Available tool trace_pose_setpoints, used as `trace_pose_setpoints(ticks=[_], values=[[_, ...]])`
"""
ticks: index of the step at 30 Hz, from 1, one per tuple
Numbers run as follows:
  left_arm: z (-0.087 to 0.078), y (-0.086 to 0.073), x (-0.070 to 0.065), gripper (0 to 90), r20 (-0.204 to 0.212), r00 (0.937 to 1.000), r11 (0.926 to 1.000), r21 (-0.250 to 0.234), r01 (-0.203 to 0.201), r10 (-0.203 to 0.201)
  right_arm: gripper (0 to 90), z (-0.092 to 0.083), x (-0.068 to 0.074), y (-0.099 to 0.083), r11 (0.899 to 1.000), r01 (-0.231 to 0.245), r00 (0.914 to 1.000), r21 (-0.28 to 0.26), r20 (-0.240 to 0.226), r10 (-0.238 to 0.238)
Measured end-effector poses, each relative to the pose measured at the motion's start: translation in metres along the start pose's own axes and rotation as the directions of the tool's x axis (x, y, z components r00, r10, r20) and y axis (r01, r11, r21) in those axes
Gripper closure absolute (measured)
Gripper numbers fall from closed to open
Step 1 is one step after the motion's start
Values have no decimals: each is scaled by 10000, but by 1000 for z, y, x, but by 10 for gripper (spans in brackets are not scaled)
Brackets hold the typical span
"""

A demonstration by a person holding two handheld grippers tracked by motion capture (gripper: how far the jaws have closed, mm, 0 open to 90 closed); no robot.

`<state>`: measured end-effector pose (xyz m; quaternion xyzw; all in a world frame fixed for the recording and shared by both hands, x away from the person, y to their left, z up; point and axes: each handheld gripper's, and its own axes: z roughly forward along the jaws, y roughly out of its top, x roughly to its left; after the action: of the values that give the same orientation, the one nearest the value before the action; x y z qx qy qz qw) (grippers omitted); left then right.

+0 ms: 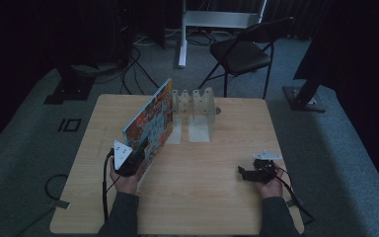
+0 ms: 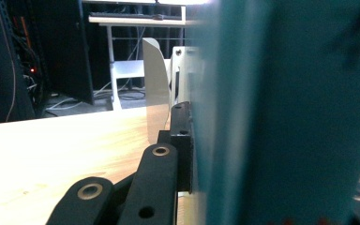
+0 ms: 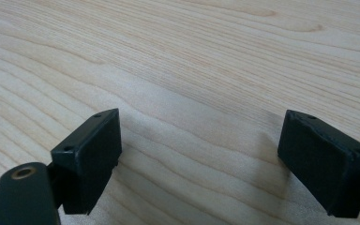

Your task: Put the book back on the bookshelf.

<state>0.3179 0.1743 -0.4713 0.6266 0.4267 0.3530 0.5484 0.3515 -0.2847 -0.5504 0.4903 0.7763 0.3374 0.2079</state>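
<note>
dark grey sleeves; black grippers with brass-ringed screws, black cables, and a white three-cornered plate on each.

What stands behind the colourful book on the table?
A white metal book rack with dividers stands behind the colourful hardcover book; the book covers the rack's left end.

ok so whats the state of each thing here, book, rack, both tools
colourful hardcover book: standing on edge, tilted, gripped at its near end
left tool: shut on the book
right tool: open, empty, over bare wooden table
clear plastic divider rack: upright, slots empty
</note>
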Motion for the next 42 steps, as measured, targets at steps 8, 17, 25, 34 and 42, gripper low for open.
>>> trace_pose_setpoints(ticks=[8, 17, 25, 34, 42], values=[[5, 0, -3, 812, -126, 9999, 10000, -10, 46, -46, 132, 0, 0, 0, 10000, 5, 10000, 1, 1, -5], [7, 0, -6, 812, -306, 9995, 10000, -58, 71, -73, 132, 0, 0, 0, 10000, -6, 10000, 5, -3, 6], [9, -1, -6, 812, -460, 9986, 9996, -77, 253, -257, 132, 0, 0, 0, 10000, -2, 10000, 3, -2, 2], [11, 0, -6, 812, -551, 9976, 9990, -104, 423, -429, 132, 0, 0, 0, 10000, 2, 10000, 1, -2, -2], [14, -1, -9, 812, -665, 9971, 9992, -129, 373, -380, 133, 0, 0, 0, 10000, 2, 10000, 0, -2, -2]])
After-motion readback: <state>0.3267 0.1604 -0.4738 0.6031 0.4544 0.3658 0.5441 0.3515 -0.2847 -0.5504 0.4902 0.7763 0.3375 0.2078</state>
